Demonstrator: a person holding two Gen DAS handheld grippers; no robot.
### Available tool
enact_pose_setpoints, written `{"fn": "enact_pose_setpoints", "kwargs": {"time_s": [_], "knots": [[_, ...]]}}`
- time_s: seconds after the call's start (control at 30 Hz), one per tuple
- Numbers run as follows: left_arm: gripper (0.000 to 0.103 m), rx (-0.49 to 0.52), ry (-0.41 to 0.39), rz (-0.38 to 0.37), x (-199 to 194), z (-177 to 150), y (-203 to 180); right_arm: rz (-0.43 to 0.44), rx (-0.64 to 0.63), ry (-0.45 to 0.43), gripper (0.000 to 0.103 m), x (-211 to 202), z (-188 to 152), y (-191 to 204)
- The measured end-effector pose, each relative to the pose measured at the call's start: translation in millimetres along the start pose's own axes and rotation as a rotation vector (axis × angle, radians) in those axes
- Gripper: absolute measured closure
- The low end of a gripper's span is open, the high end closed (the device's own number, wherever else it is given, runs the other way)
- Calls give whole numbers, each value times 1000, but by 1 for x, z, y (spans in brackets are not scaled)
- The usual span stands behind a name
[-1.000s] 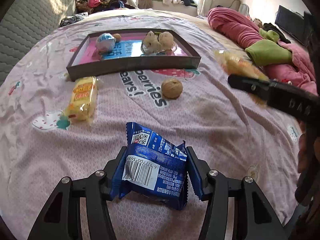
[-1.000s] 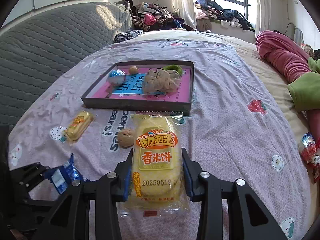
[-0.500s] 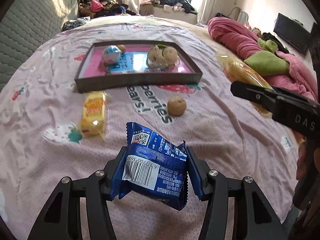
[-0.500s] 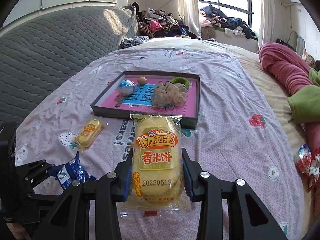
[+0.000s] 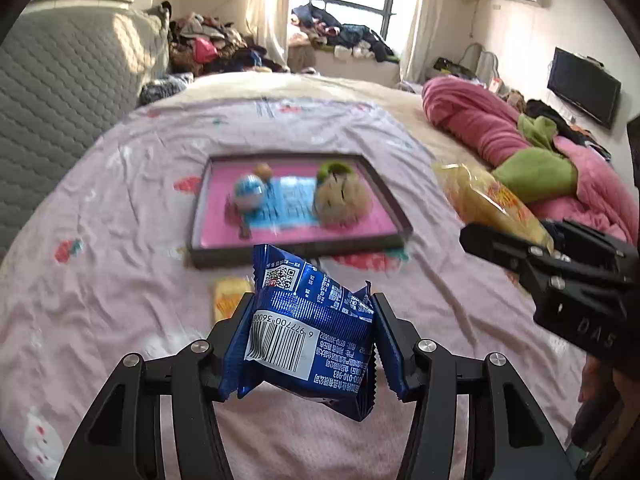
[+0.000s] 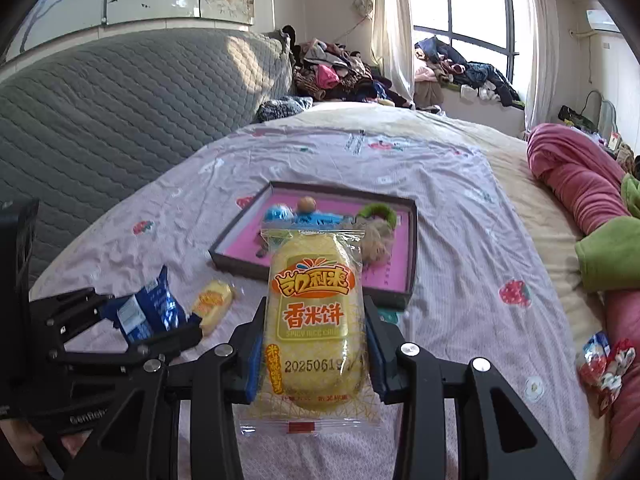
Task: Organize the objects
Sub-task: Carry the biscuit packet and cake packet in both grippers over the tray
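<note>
1. Both my grippers have risen since a second ago, so the bedsheet (image 6: 460, 240) lies farther below.
2. My left gripper (image 5: 310, 334) clamps a blue snack packet (image 5: 308, 336).
3. My right gripper (image 6: 314, 344) clamps a yellow rice cracker pack (image 6: 316, 320).
4. Ahead sits the pink-lined tray (image 5: 394, 216).

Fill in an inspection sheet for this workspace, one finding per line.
Surface: bedsheet, pink print, wrinkled.
Job's things: shallow tray holds a blue ball, a small round item and a fuzzy beige item; a second yellow snack pack lies on the sheet before it.
Clutter: wrapped sweets by the pink blanket.
Grippers: left gripper shut on blue snack packet; right gripper shut on yellow rice cake pack.
Cables: nothing seen.
Surroundings: grey headboard, clothes heaps, window.
</note>
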State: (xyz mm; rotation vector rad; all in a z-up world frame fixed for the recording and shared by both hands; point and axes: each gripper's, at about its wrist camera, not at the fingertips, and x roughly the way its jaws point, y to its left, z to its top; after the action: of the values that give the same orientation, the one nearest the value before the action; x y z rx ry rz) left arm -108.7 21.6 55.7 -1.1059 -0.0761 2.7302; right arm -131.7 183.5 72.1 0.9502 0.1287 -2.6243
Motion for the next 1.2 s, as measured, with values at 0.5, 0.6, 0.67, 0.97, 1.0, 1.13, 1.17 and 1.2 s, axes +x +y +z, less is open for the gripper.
{"fn": "enact_pose_setpoints", "kwargs": {"time_s": [0.5,0.6,0.67,0.97,1.0,1.13,1.17,1.2], "knots": [[45,29,-106,26,-25,74,7,-3,-30,-92,62,-16,57,6],[45,34,-119,33,-24,85,9,-4,-29,-107,62,-13,68,5],[45,35,-127,39,-21,93,11,-4,-31,-108,62,-9,74,4],[45,23,-141,61,3,127,27,3,-29,-120,62,15,98,-1],[45,23,-141,65,6,130,28,2,-29,-121,62,16,100,-2],[45,27,-143,79,20,148,34,-1,-23,-136,62,24,113,-6],[45,29,-146,82,23,153,35,-3,-22,-141,62,26,116,-7],[45,30,-150,84,25,157,36,-5,-19,-148,62,27,120,-9]]}}
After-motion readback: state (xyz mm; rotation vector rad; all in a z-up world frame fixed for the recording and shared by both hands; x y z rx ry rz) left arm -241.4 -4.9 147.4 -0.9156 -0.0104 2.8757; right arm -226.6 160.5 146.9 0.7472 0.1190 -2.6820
